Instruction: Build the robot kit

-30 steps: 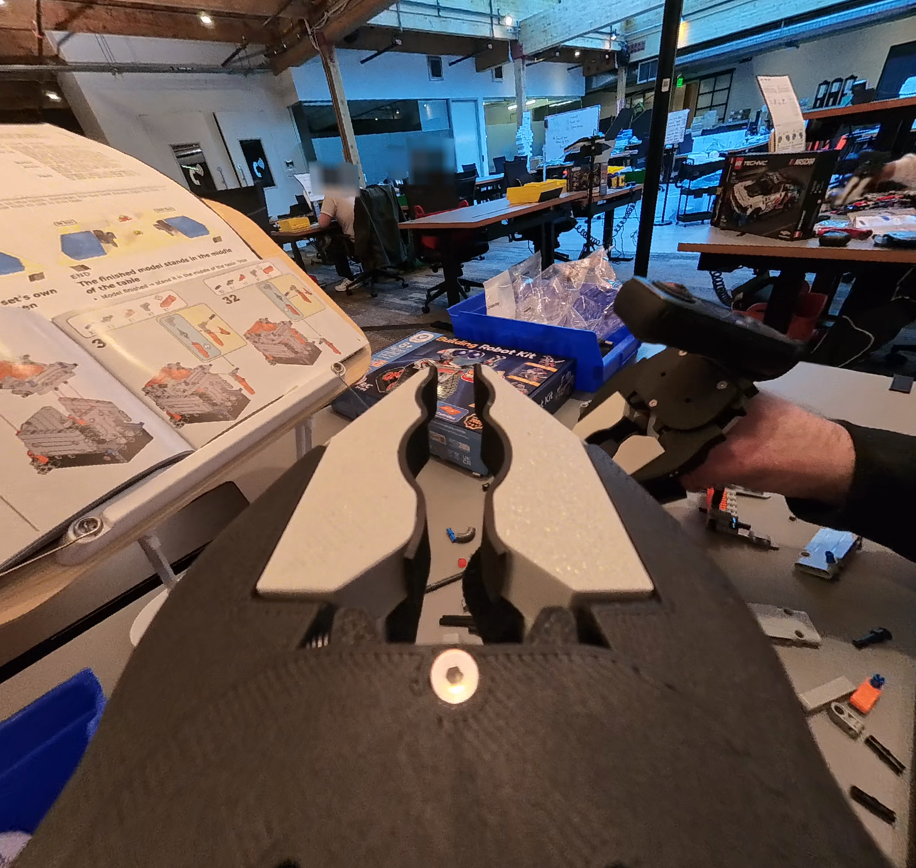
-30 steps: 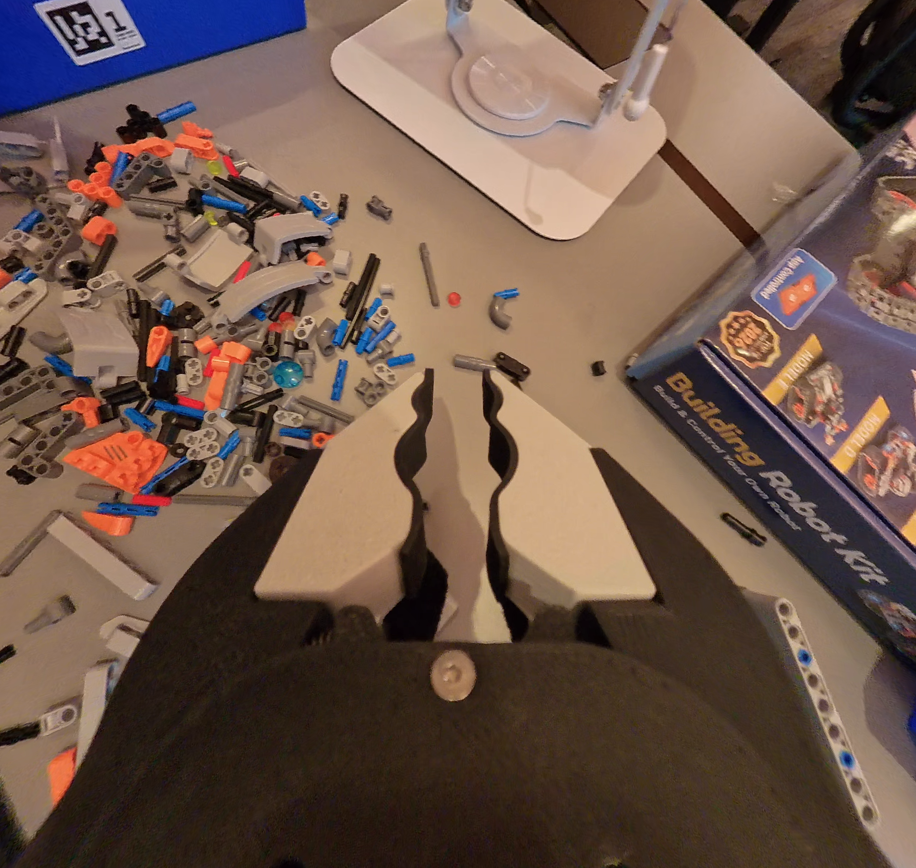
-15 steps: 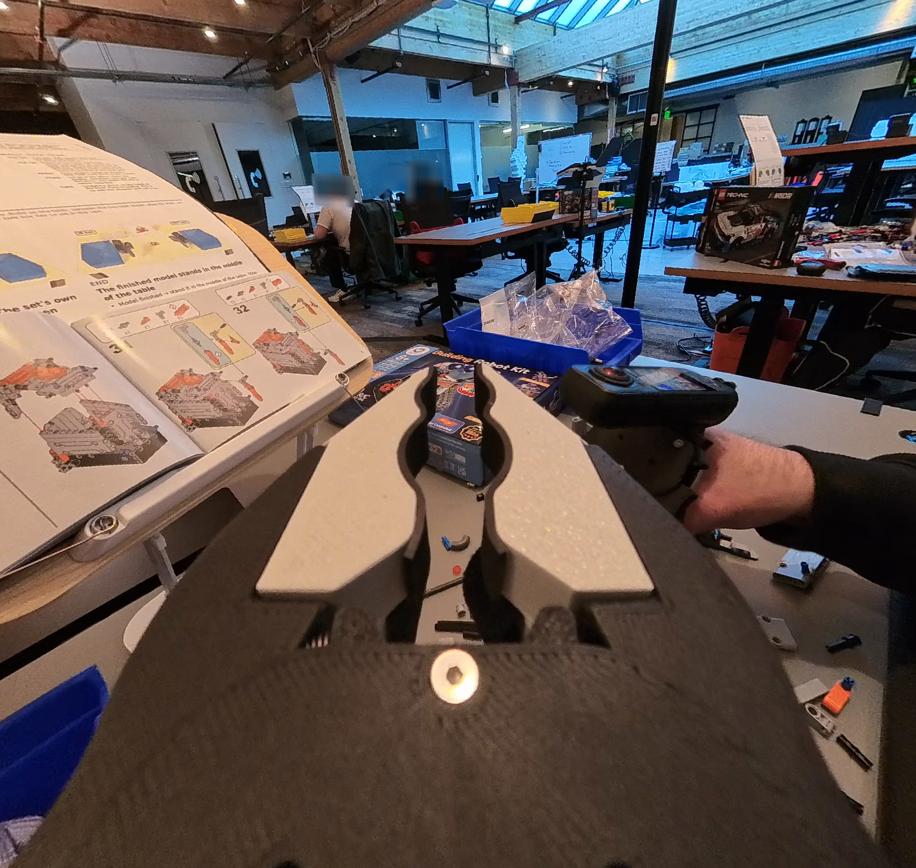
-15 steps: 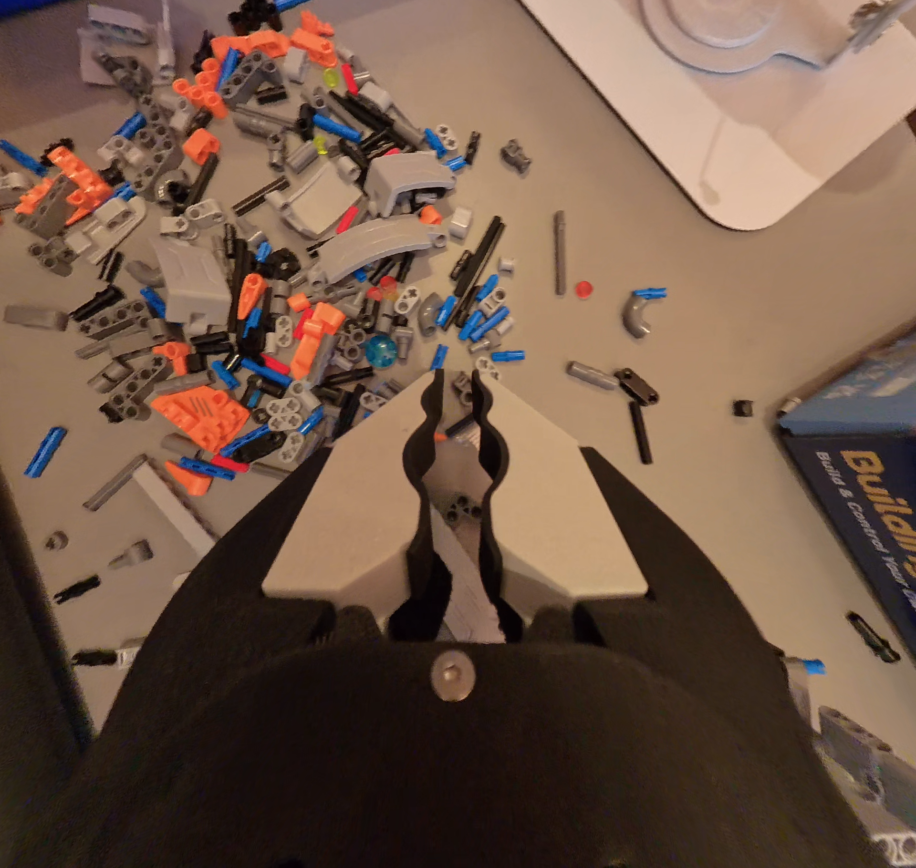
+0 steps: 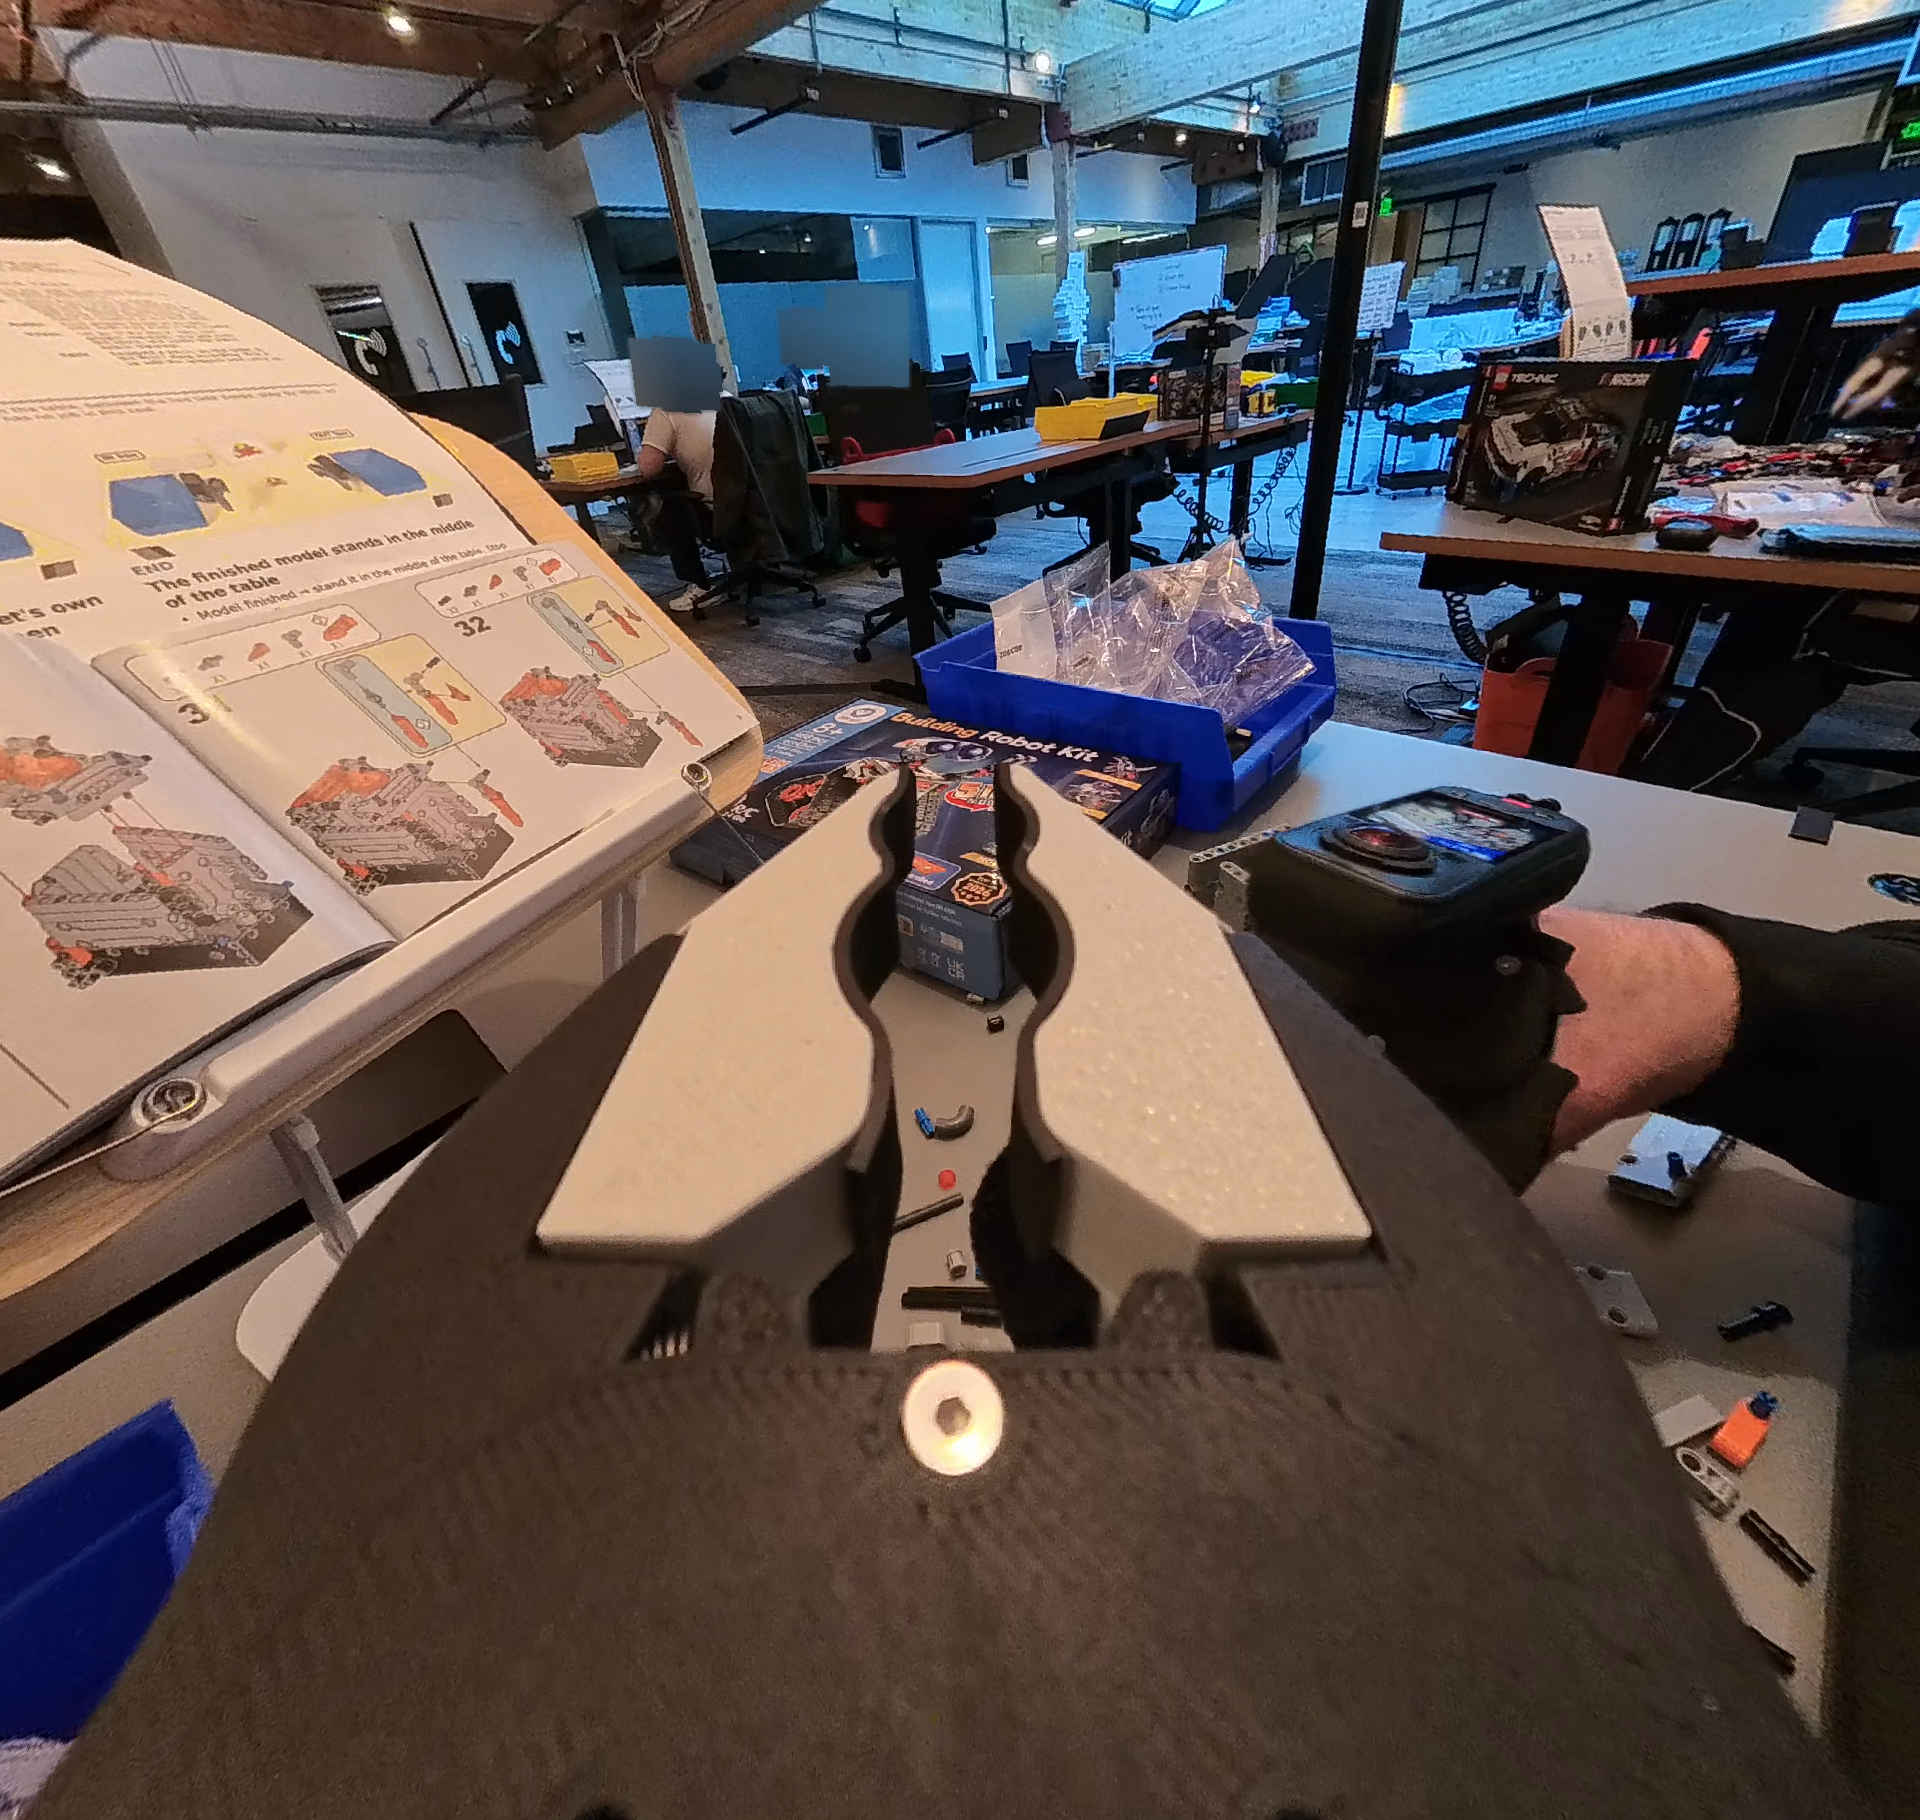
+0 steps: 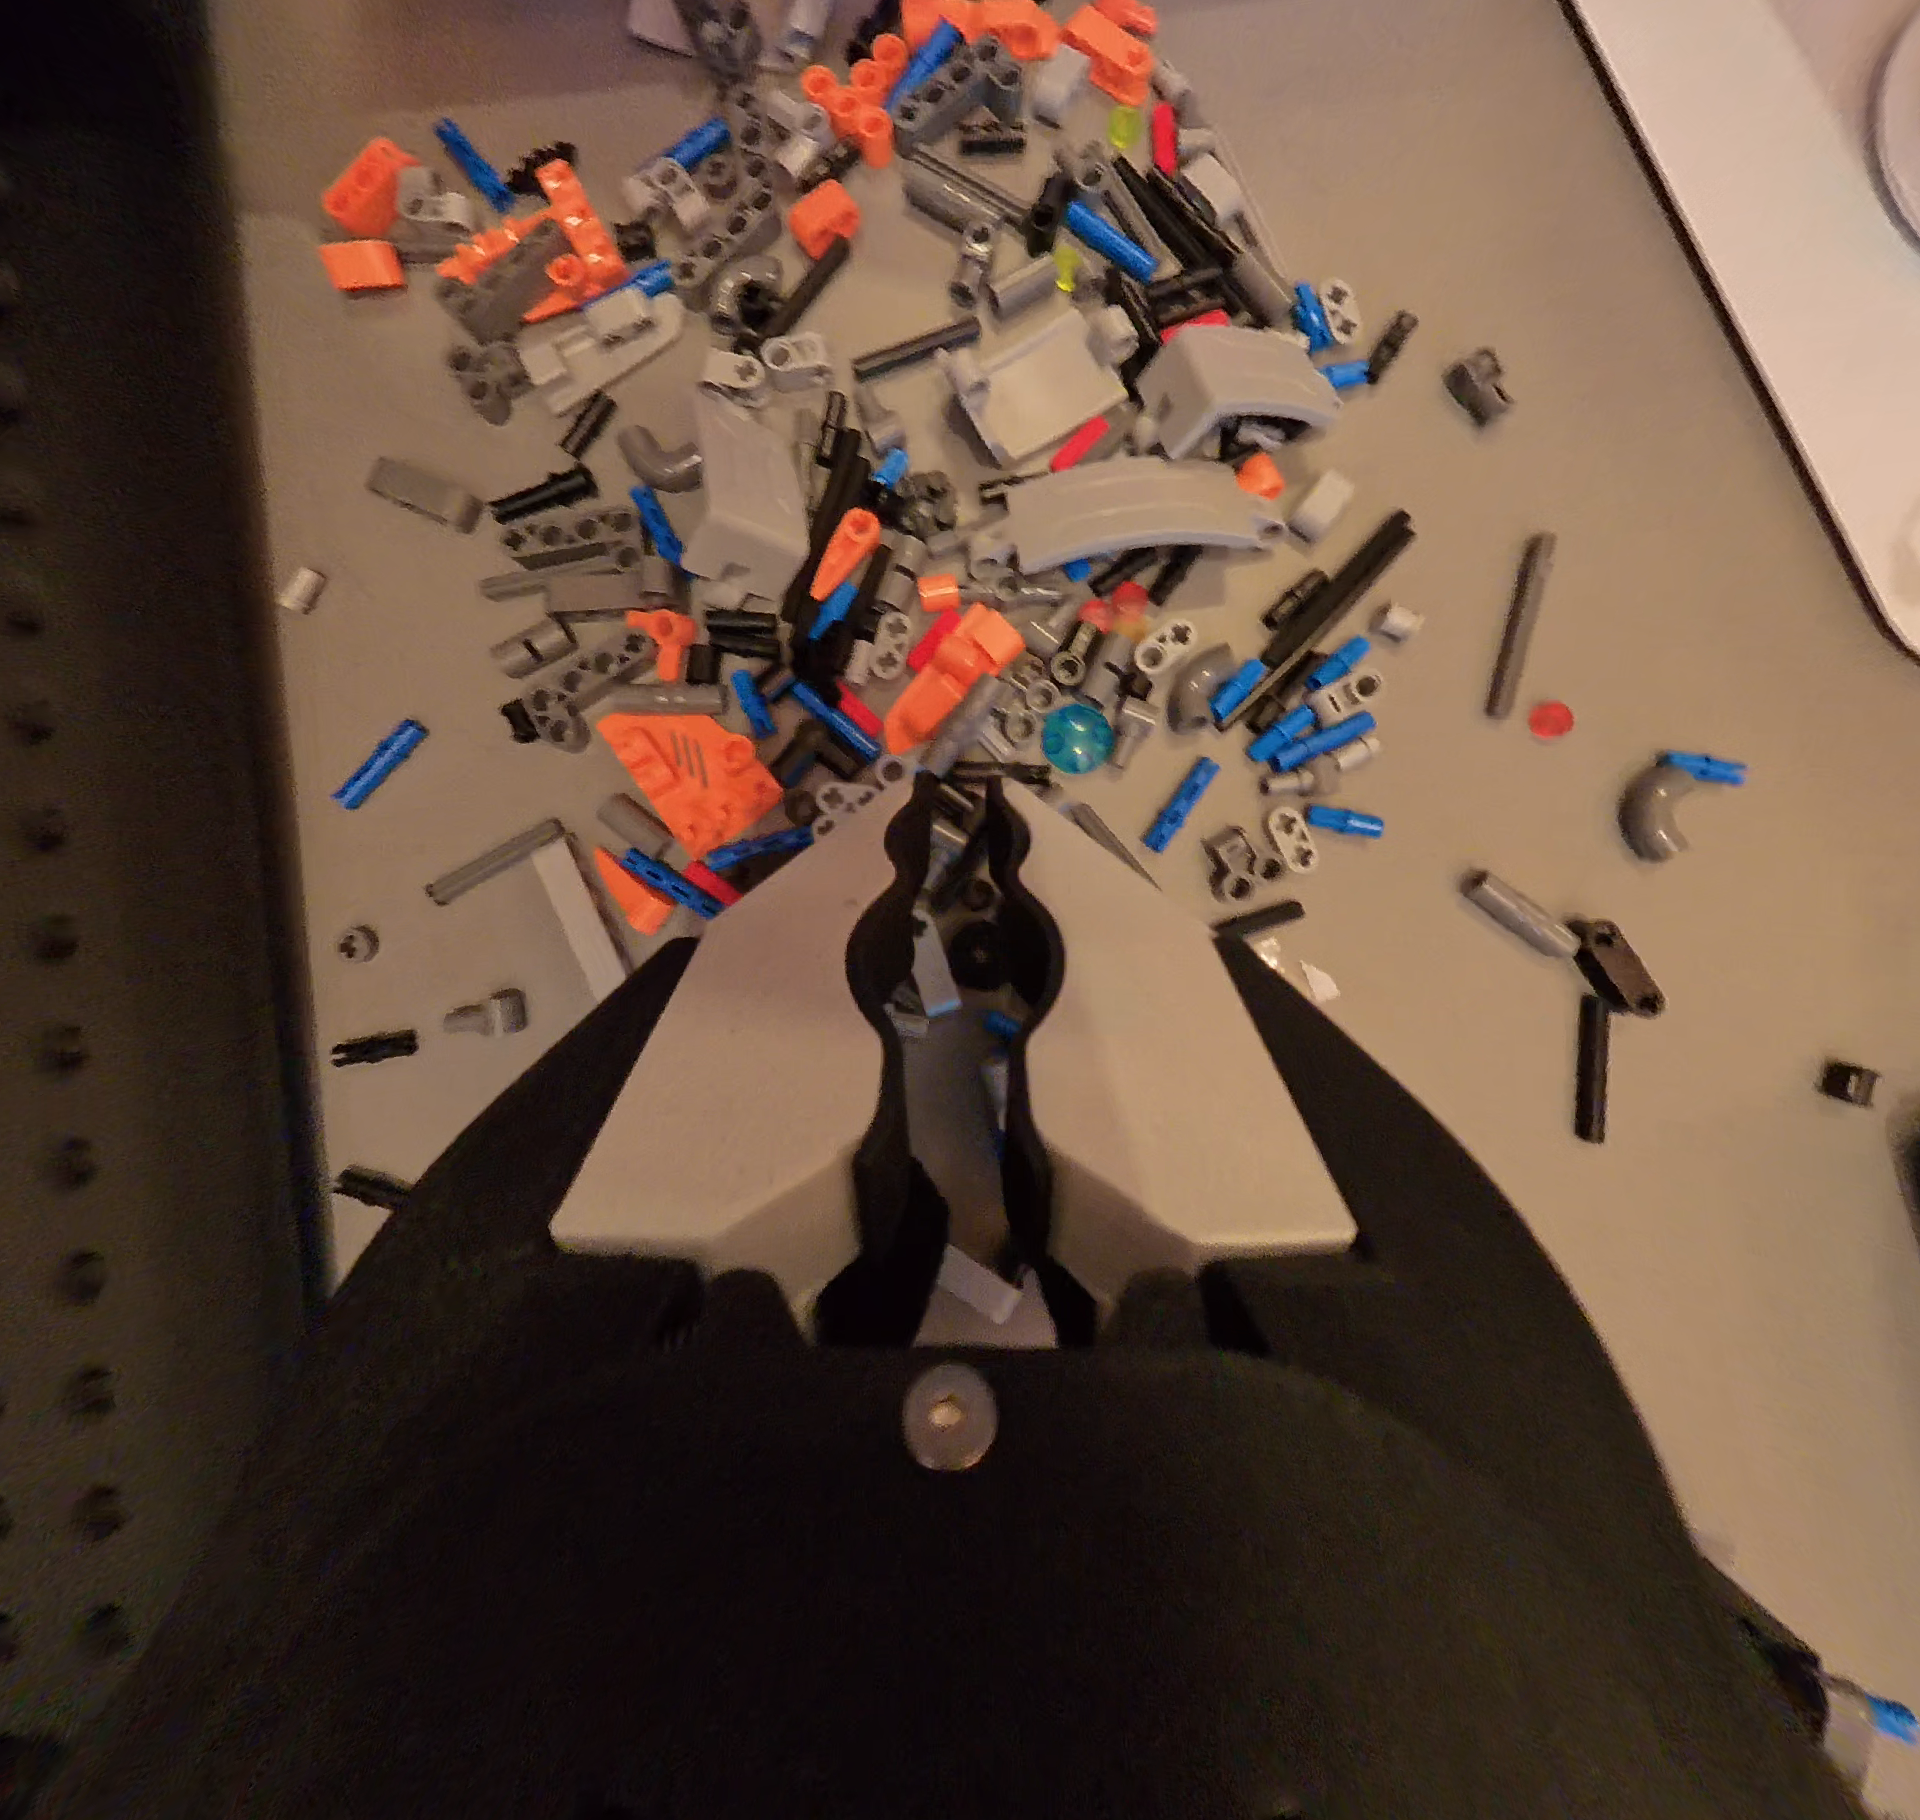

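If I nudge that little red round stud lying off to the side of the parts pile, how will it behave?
The red round stud looks tiny and plastic, so probably very light and quick to skid on the smooth grey table. Lying flat, it seems likelier to slide than roll. Its low profile may make gripping awkward for wide fingers.

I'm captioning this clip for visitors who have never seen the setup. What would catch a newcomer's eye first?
The heap of orange, blue, grey and black bricks on the grey table, spread just beyond the right tongs, which hang open over its near edge. In the left view, the open booklet on its tilted stand fills the left side, with the left tongs open and empty before a dark blue box.
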`<act>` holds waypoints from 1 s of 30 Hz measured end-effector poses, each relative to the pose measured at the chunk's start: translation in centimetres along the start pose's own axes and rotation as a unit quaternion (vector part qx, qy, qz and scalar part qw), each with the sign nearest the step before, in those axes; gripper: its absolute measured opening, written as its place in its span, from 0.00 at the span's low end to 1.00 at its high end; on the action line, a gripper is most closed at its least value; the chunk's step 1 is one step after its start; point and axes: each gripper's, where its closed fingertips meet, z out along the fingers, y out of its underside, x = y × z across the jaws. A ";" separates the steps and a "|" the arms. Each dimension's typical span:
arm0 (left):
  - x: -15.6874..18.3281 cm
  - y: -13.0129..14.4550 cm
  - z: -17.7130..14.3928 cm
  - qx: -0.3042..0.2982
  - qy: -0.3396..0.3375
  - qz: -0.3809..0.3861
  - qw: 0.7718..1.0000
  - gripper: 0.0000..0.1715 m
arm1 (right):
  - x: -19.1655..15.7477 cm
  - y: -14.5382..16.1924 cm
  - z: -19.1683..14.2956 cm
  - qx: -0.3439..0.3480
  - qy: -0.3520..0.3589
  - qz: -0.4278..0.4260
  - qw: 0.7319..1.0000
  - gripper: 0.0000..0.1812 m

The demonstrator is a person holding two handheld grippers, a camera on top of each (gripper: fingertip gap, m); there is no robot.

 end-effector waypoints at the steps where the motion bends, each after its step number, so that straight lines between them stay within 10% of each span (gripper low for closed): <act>1: 0.0 0.0 0.0 0.000 0.000 0.000 1.000 0.07 | -0.3 -0.3 0.0 0.005 -0.005 -0.004 1.000 0.04; 30: 0.3 0.1 0.0 -0.004 0.007 -0.002 1.000 0.07 | -4.6 -1.4 4.0 -0.020 -0.061 -0.090 0.994 0.06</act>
